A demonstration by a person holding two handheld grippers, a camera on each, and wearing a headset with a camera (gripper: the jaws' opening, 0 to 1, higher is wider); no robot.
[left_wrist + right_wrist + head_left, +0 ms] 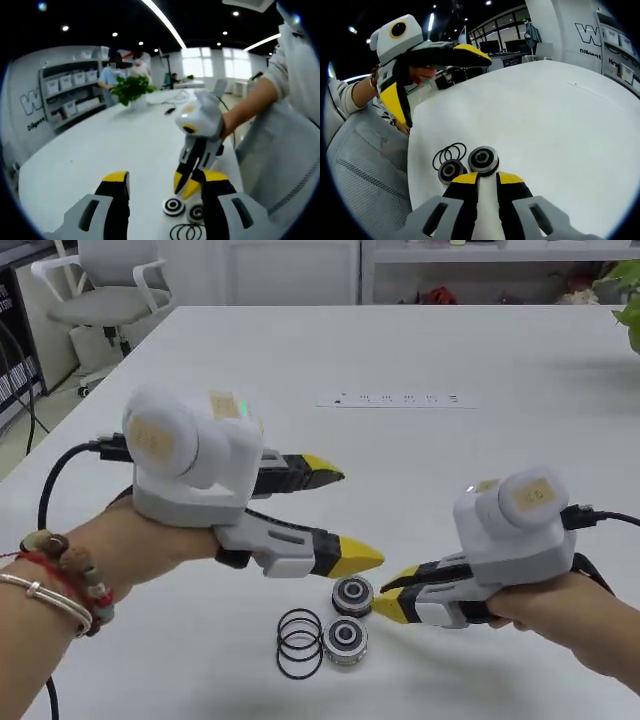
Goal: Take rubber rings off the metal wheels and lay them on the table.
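While the left gripper (360,517) hangs at centre left of the head view with its yellow-tipped jaws spread wide and nothing between them, the right gripper (380,595) sits at lower right, pointing left, its jaws only a narrow slit apart and also holding nothing. Its tips are just beside the upper metal wheel (352,595); whether they touch it cannot be told. Just below that lies the lower metal wheel (345,638), flat on the white table (450,350), each wheel showing a dark band around a silver hub. Touching the lower wheel's left side, a few thin black rubber rings (299,640) lie overlapped on the table, at bottom centre.

Each gripper's white housing carries pale yellow labels (150,440); no writing on them can be made out. A green light (243,407) glows on the left one. Beaded bracelets (60,565) circle the wrist at lower left. Towards the upper middle, a flush panel (395,398) in the table bears small marks too tiny to read.

At upper right of the right gripper view, a wall shows a large letter W (585,34) above a smaller word (592,51) that looks like "Diligent".
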